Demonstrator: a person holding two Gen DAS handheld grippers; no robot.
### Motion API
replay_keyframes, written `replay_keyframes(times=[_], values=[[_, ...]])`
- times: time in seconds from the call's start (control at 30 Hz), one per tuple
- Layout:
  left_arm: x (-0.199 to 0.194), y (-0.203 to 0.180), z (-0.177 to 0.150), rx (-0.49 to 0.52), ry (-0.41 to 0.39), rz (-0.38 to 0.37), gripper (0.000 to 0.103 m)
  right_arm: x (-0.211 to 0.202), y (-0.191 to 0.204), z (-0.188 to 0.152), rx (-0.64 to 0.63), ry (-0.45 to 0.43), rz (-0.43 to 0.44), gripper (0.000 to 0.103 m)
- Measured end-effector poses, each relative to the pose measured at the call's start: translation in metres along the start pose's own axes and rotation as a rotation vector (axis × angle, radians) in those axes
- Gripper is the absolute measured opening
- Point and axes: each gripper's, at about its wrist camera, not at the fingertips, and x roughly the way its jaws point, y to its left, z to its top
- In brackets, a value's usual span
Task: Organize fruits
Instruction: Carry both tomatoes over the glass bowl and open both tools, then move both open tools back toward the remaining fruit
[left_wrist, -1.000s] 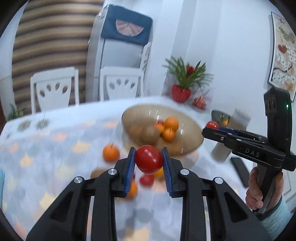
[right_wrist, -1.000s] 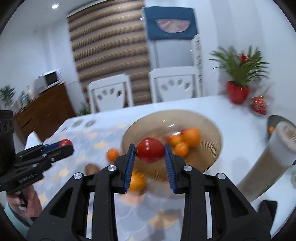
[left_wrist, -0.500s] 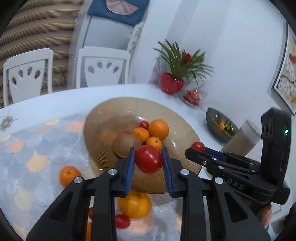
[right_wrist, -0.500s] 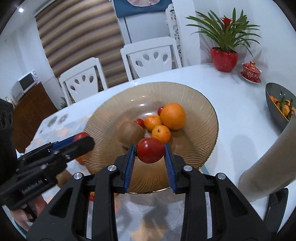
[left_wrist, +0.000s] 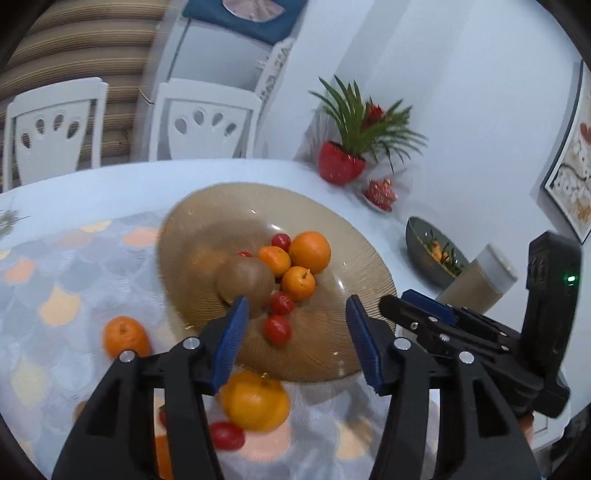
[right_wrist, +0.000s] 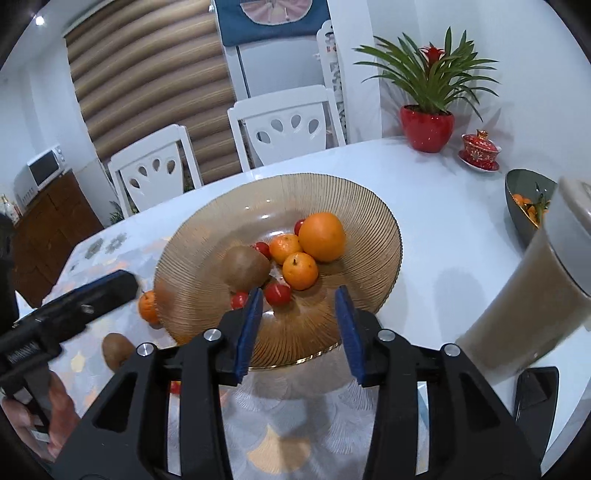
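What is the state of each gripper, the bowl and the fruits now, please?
left gripper: open, holds nothing.
right gripper: open, holds nothing.
amber bowl: upright on table, holds fruit.
big orange: in the bowl.
kiwi: in the bowl.
loose orange: on the cloth, outside the bowl.
loose kiwi: on the cloth, outside the bowl.

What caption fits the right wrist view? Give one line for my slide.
Open right gripper over an amber glass bowl of oranges, small tomatoes and a kiwi.
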Motion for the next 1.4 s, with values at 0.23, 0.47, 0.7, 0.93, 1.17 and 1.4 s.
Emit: replay_keyframes(times=[0.23, 0.47, 0.7, 0.93, 1.17, 1.4], values=[[-0.067, 0.011, -0.018, -0.016, -0.079, 0.074, 0.066, -0.024, 0.015, -0.025, -0.015, -0.005, 0.083, 0.044], [-0.114, 0.039, -0.070, -0.069, -0.101, 0.239, 0.077, -0.016, 0.055, -0.064, -0.097, 0.027, 0.151, 0.052], [-0.125, 0.070, -0.117, -0.070, -0.055, 0.435, 0.082, 0.007, 0.085, -0.088, -0.145, 0.081, 0.196, 0.059], [-0.124, 0.090, -0.140, -0.105, -0.049, 0.481, 0.089, 0.019, 0.080, -0.100, -0.107, 0.099, 0.178, 0.078], [-0.119, 0.098, -0.150, -0.155, -0.058, 0.501, 0.098, 0.022, 0.078, -0.103, -0.098, 0.109, 0.167, 0.099], [-0.120, 0.102, -0.151, -0.176, -0.058, 0.476, 0.098, 0.023, 0.075, -0.102, -0.086, 0.113, 0.147, 0.100]])
